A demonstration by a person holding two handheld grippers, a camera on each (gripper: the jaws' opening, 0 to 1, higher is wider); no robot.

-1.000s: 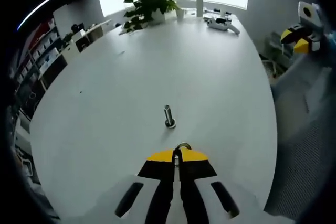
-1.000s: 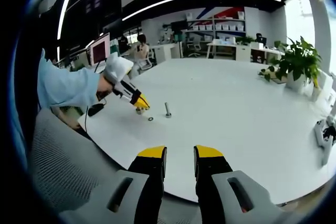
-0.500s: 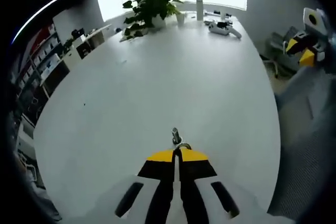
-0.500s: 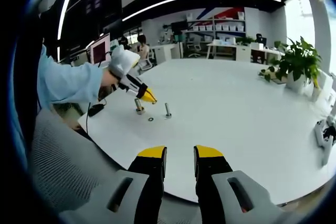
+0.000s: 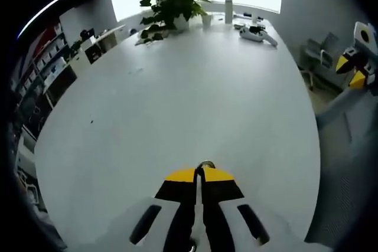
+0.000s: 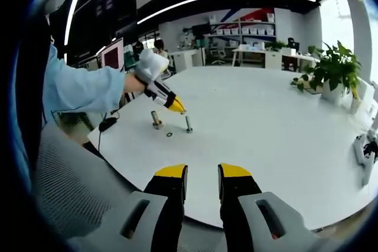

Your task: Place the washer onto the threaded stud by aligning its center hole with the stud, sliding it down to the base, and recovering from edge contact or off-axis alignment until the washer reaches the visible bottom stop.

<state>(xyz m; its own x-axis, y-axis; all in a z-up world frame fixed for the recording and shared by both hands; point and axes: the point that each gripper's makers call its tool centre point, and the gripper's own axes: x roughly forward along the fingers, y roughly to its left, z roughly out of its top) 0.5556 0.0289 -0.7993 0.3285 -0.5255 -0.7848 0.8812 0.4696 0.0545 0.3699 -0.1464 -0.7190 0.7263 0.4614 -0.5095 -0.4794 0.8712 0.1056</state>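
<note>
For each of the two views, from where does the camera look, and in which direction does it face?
Left gripper view: rides on the left gripper, shut on a washer, above the white table, facing the potted plant.
Right gripper view: on the right gripper, beyond the table edge, facing the studs; a sleeve shows.
Shared: table, plant, each other's gripper.

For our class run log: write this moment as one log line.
left claw: shut on washer, raised near stud | right claw: open, empty | washer: not yet on stud
</note>
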